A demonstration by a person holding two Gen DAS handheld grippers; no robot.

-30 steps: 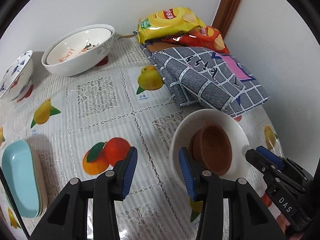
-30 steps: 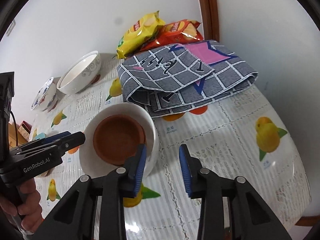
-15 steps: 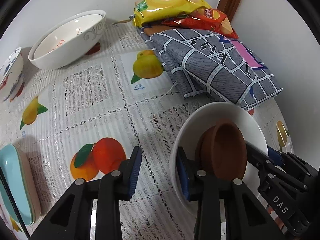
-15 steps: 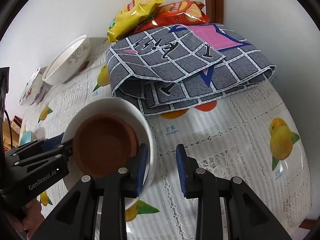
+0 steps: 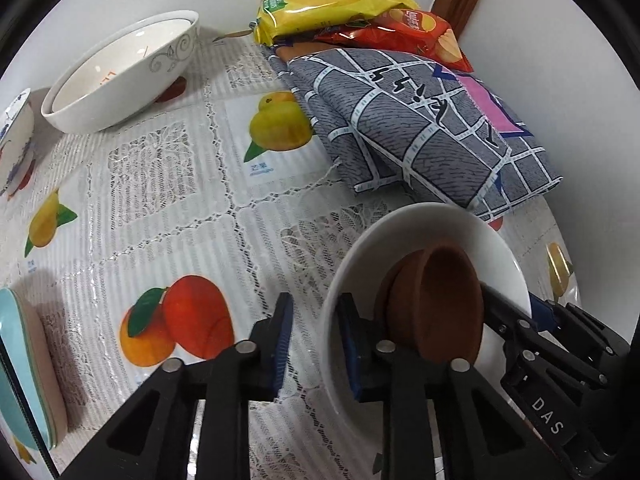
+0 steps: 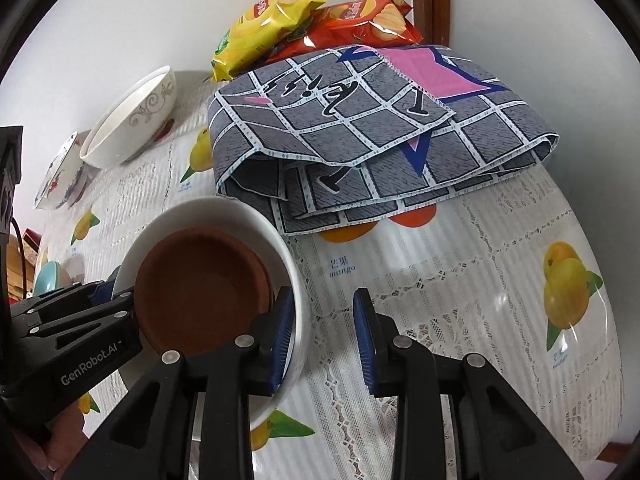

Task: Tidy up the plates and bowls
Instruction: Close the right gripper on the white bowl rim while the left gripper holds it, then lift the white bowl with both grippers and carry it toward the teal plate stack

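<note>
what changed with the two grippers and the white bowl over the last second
Both grippers came down onto opposite sides of the white bowl. The left gripper straddles its rim, jaws closing around it; the right gripper straddles the far rim at about the same width as before. Neither grip looks tight yet. The brown dish stays inside the bowl. The folded cloth, chip bags and large white bowl stayed put.
</note>
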